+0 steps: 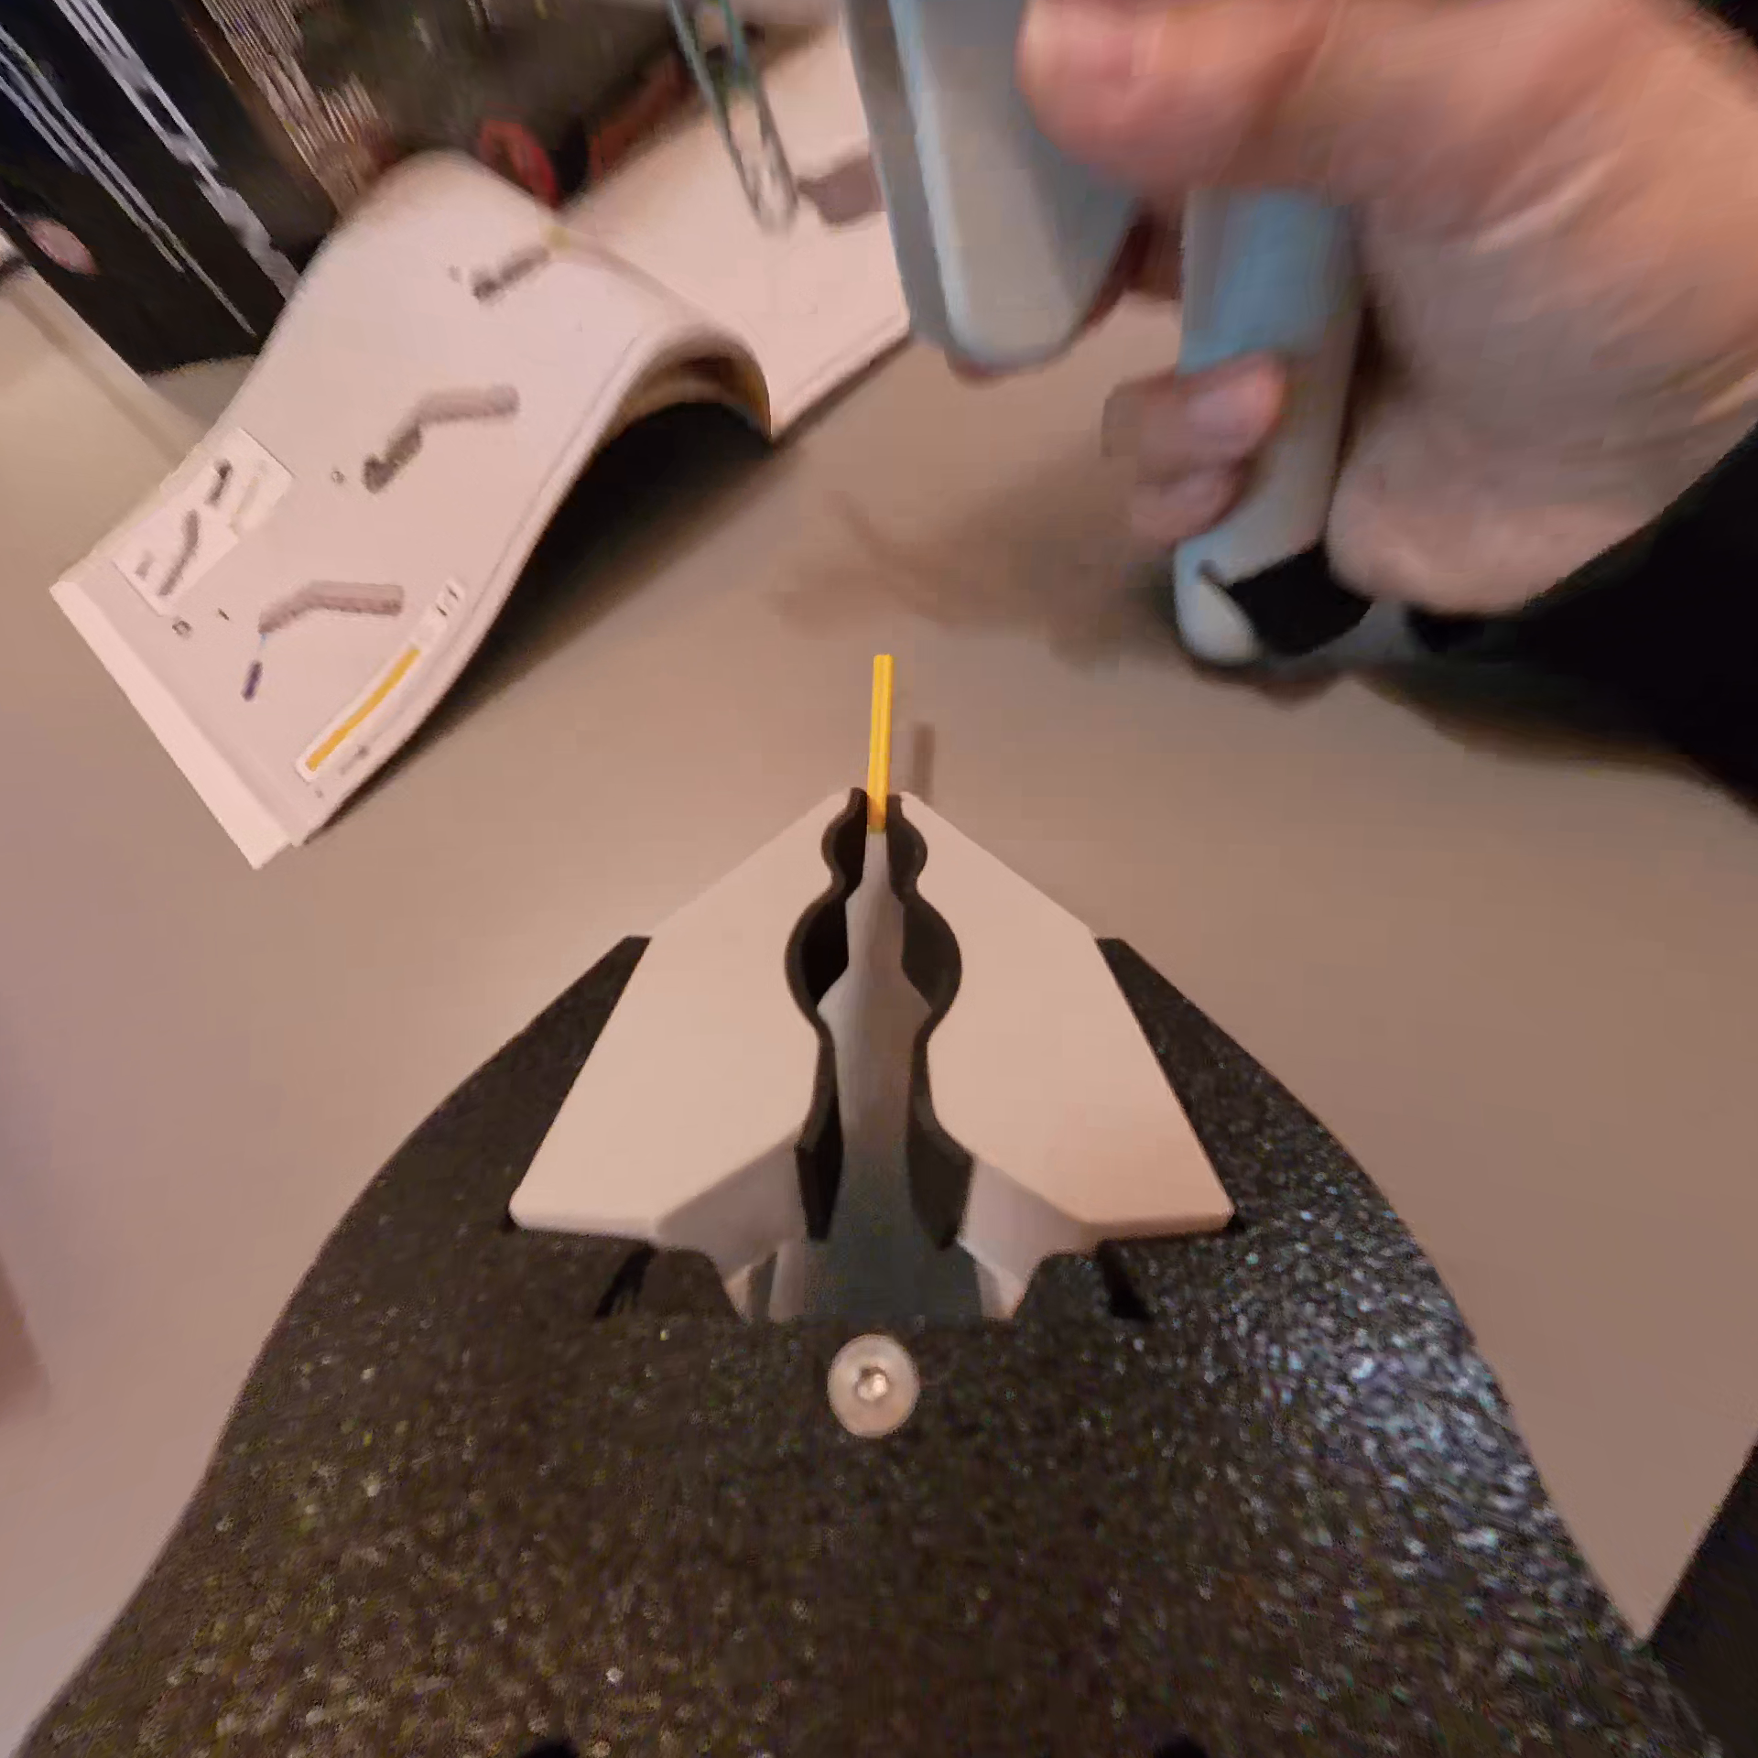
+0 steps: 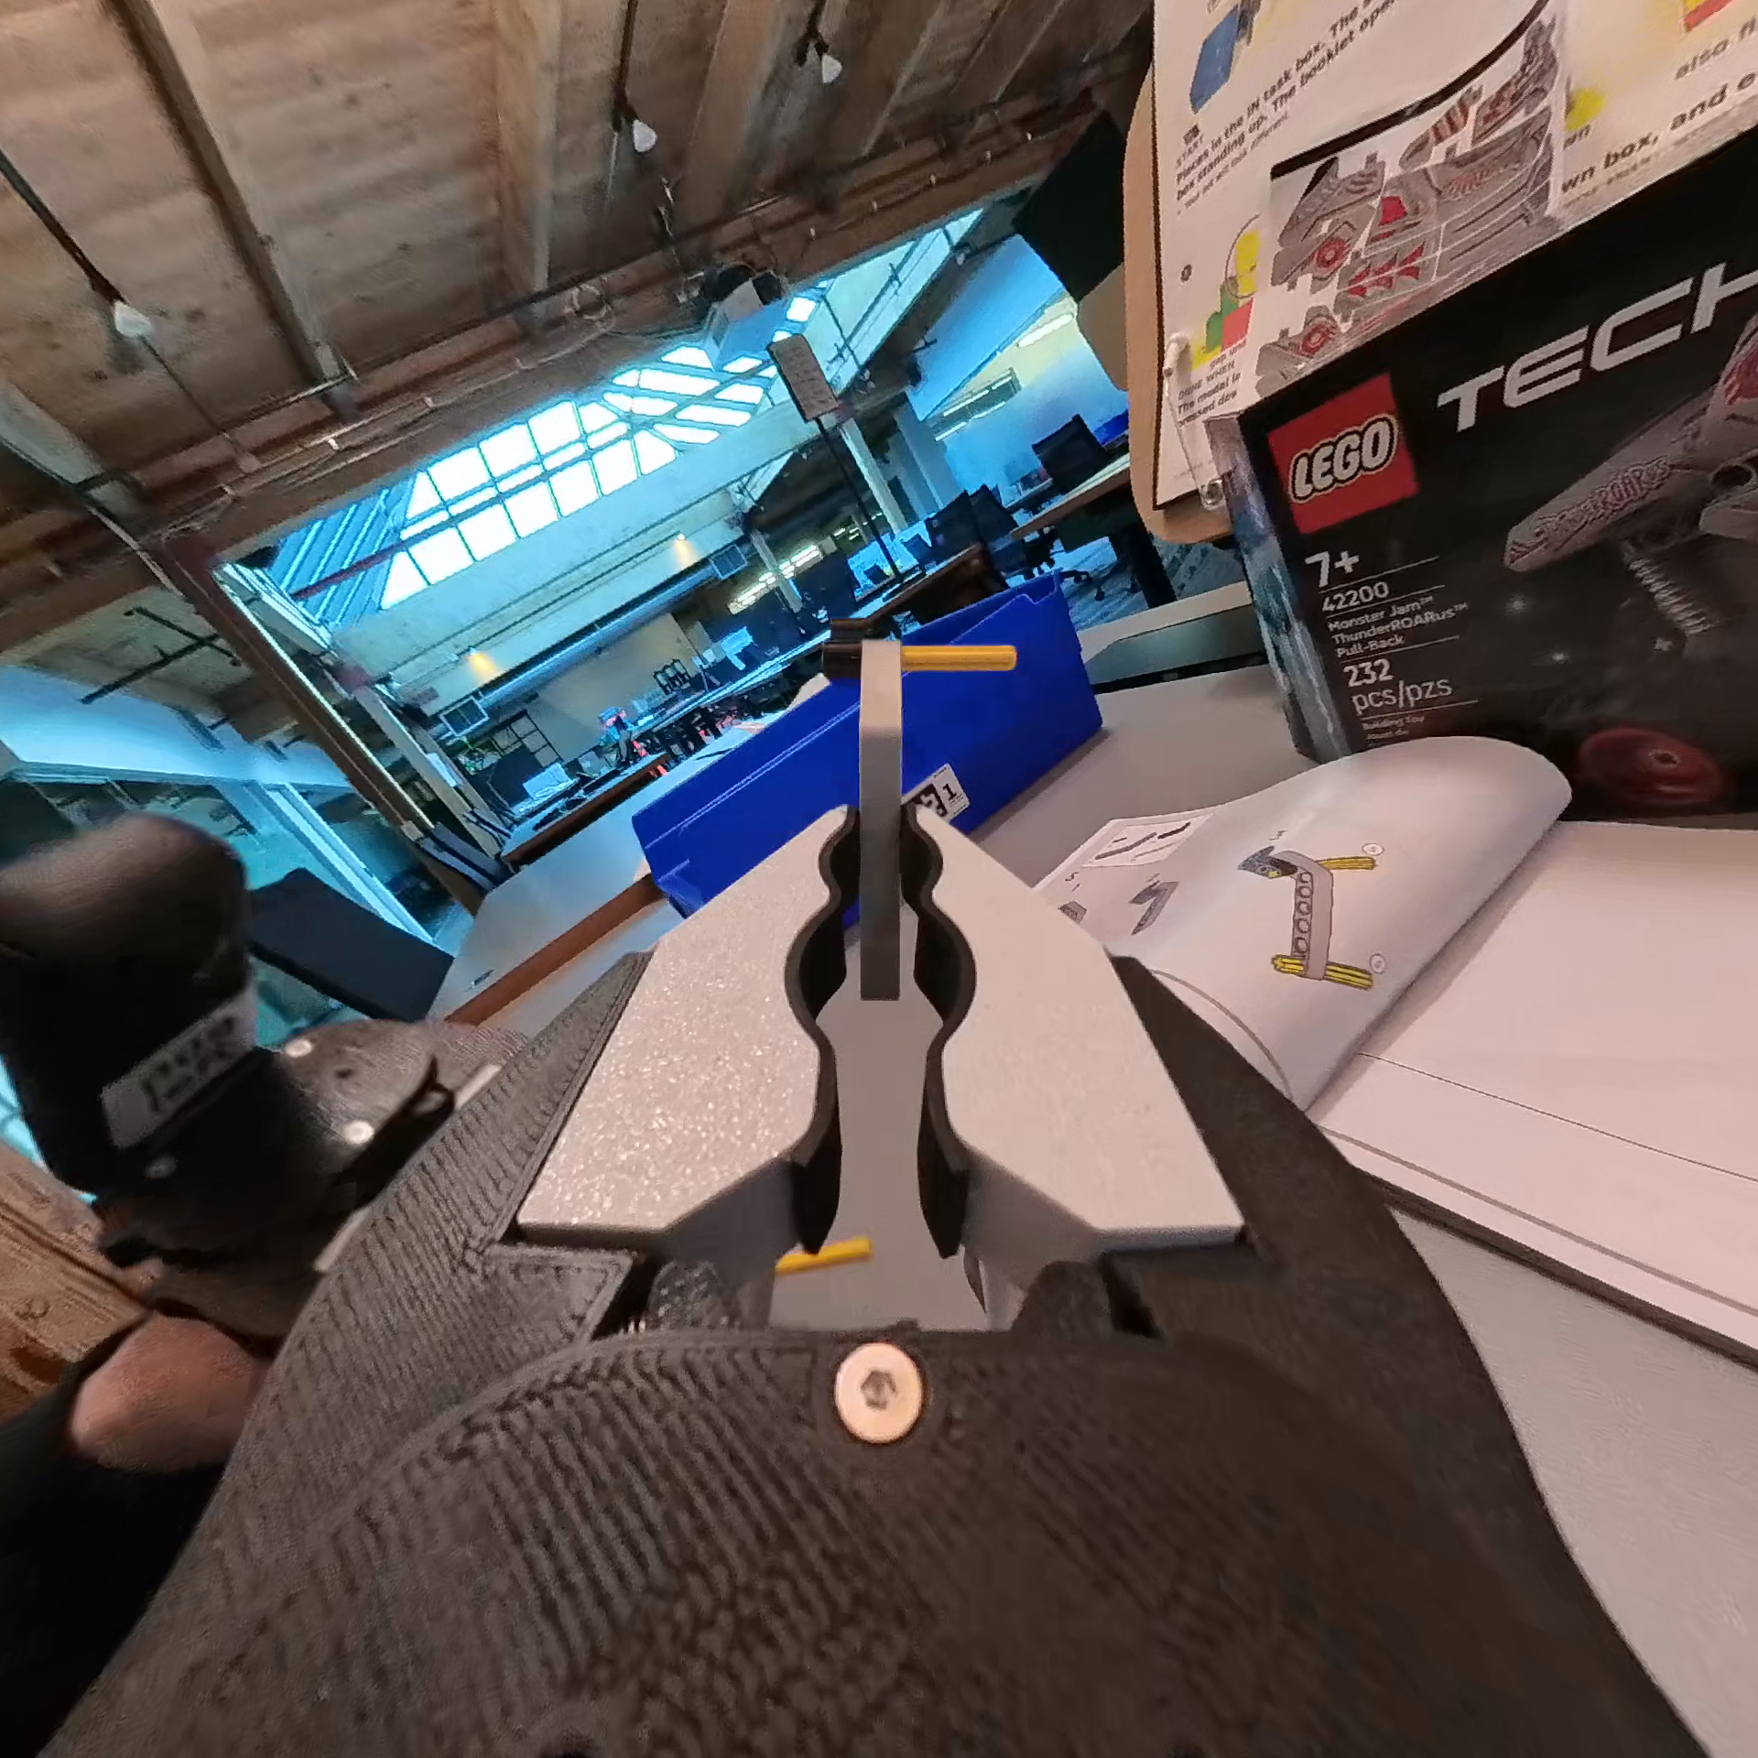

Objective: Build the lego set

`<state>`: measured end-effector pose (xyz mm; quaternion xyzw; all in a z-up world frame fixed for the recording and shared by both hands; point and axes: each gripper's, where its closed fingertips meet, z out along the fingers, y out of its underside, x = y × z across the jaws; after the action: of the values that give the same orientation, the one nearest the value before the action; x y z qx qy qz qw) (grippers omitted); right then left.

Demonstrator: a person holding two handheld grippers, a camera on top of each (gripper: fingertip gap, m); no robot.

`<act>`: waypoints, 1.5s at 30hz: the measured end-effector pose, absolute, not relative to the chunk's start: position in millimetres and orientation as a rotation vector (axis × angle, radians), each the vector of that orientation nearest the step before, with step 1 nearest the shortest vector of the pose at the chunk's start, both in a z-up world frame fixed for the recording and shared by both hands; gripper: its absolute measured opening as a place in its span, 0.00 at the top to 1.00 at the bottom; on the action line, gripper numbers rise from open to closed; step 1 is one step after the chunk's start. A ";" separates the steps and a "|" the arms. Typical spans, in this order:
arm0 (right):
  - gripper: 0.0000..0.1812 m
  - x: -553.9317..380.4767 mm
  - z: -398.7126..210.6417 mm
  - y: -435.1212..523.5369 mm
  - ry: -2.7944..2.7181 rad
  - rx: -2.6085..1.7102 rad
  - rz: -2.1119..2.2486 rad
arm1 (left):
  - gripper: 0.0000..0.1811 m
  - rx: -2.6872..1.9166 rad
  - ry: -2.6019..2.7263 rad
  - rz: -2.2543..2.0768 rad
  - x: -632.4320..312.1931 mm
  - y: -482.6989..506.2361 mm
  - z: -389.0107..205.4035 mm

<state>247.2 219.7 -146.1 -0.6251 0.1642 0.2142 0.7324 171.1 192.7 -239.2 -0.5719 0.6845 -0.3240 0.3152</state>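
My left gripper [image 1: 880,809] is shut on a thin yellow axle [image 1: 881,732] that sticks forward from the fingertips above the beige table. My right gripper [image 2: 880,837] is shut on a grey lego beam [image 2: 880,809] held upright. A yellow axle [image 2: 961,657] and a black pin [image 2: 842,656] sit through the beam's top end, and another yellow axle [image 2: 826,1256] shows at its near end. In the left wrist view a hand [image 1: 1408,285] holds the right gripper's handle at upper right, blurred.
An open instruction booklet [image 1: 400,476] lies at upper left of the left view and at right of the right view [image 2: 1332,932]. A blue bin [image 2: 856,761] stands behind the beam. The lego set box [image 2: 1522,552] stands at the far right. The gap from one gripper's tips to the other's is roughly 12 centimeters.
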 end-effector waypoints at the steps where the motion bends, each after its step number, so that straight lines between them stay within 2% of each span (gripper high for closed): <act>1: 0.97 245.0 -145.7 220.3 0.349 -1.378 0.473 | 0.99 -1.490 1.760 -0.889 173.8 191.3 -226.5; 7: 0.97 232.8 -140.4 222.6 0.295 -1.359 0.499 | 0.99 -1.502 1.598 -1.035 185.5 195.8 -181.8; 23: 0.97 225.3 -148.7 227.1 0.198 -1.472 0.323 | 0.99 -1.503 1.605 -0.901 186.1 203.7 -182.6; 45: 0.97 225.9 -150.2 227.9 0.222 -1.470 0.352 | 0.99 -1.507 1.652 -0.827 187.8 203.8 -189.6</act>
<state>225.9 227.9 -150.2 -0.6656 0.1005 0.1594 0.7221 187.8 203.8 -189.6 -0.5871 0.6439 -0.3223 0.3698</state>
